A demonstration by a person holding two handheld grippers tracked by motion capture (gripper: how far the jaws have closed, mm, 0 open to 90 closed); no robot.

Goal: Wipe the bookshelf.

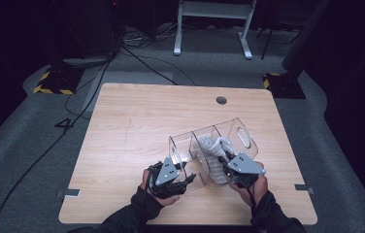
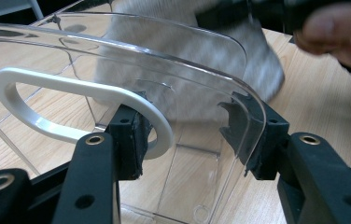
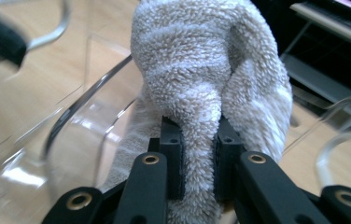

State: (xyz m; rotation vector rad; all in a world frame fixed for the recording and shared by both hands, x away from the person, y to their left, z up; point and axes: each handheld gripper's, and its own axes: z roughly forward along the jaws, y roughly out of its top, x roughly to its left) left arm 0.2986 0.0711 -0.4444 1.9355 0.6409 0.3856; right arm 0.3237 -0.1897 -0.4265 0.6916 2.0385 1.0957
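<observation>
A clear plastic bin (image 1: 185,145) with dividers and handle cut-outs lies tilted on the wooden table (image 1: 132,121). My left gripper (image 1: 186,175) is shut on its near end wall. In the left gripper view the pads clamp that clear wall (image 2: 201,60) beside the white handle ring (image 2: 47,84), with my left gripper (image 2: 185,135) at mid width. My right gripper (image 1: 225,160) is shut on a white terry towel (image 1: 215,144) that sits in a middle compartment. The right gripper (image 3: 199,135) pinches a fold of the towel (image 3: 197,60), with the bin's wall (image 3: 71,116) blurred at its left.
A round cable hole (image 1: 221,100) sits near the table's far edge. Bare tabletop stretches to the left and behind the bin. Cables (image 1: 88,82) run over the grey floor to the left, and a white desk frame (image 1: 212,24) stands beyond the table.
</observation>
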